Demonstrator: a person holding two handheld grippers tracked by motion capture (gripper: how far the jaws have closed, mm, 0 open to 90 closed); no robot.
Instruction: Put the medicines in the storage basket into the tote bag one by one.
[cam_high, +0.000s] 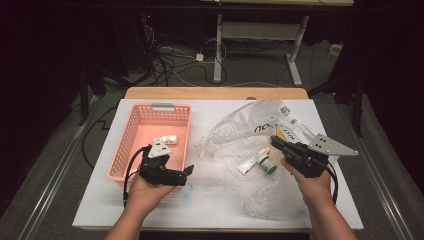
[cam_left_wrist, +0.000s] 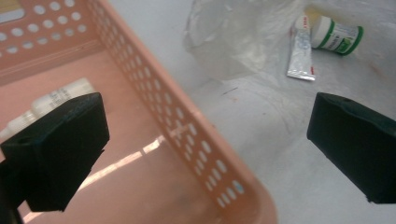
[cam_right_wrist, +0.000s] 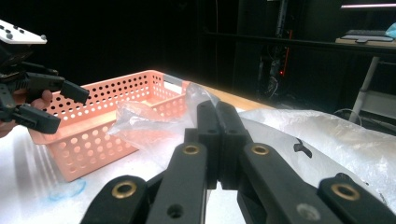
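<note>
Left gripper (cam_high: 189, 170): lower left of the high view, beside the basket's near right corner; its two fingers (cam_left_wrist: 60, 149) stand wide, nothing between them.
Right gripper (cam_high: 275, 141): right of centre; two fingers (cam_right_wrist: 217, 140) pressed together, apparently pinching the bag's film.
Basket (cam_high: 131, 131): one, pink, left of the surface (cam_high: 210, 200); one small white bottle (cam_high: 167, 138) inside, possibly more.
Plastic bag (cam_high: 240, 127): one, clear, crumpled, centre right.
Green-capped bottle (cam_high: 266, 163): one, lying in the bag.
Tube (cam_high: 247, 165): one, just left of it.
</note>
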